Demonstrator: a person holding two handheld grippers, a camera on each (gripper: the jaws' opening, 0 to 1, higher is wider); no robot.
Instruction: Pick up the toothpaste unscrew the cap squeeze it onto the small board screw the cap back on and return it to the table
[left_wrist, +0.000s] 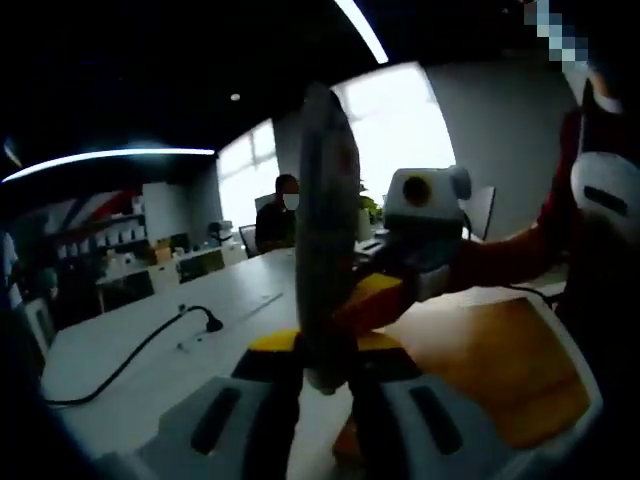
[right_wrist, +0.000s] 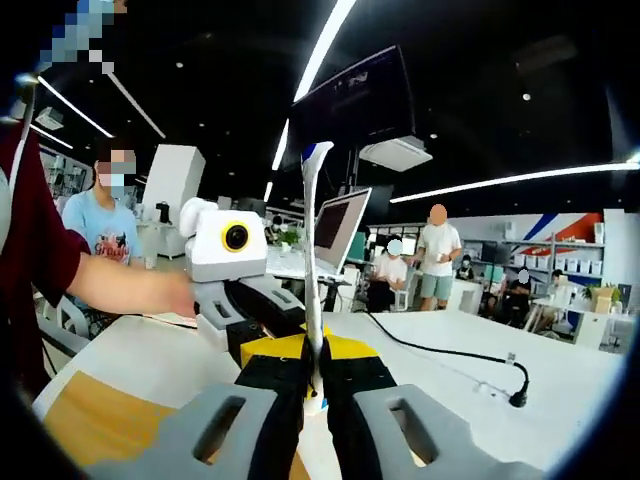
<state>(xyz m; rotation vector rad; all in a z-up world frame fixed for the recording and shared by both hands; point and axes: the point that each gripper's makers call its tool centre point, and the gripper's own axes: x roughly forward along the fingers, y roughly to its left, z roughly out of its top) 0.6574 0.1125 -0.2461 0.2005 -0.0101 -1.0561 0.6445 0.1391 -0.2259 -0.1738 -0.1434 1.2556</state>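
**Toothpaste tube held edge-on between both grippers, above the board**

Left gripper view: The toothpaste tube (left_wrist: 326, 240) is seen standing upright at frame centre, edge-on and blurred. The left gripper (left_wrist: 325, 375) is closed on its lower end at bottom centre. The right gripper (left_wrist: 400, 285) enters from the right, at the tube's side; whether its jaws grip cannot be told here. The small board (left_wrist: 500, 370), orange-brown, lies at lower right on the white table (left_wrist: 150, 350). A black cable (left_wrist: 140, 350) runs across the left.

Right gripper view: The tube (right_wrist: 313, 250) rises as a thin flat strip at centre, its top flaring white and blue. The right gripper (right_wrist: 315, 385) is clamped on its lower part. The left gripper (right_wrist: 240, 300) is seen centre left. The board (right_wrist: 110, 420) occupies the lower left corner.

Handling, judged: light, soft-walled, likely slick; a hard pinch mid-body would expel paste. The cap is not resolved. Hold is best taken at the stiff shoulder near the cap or the crimped tail.
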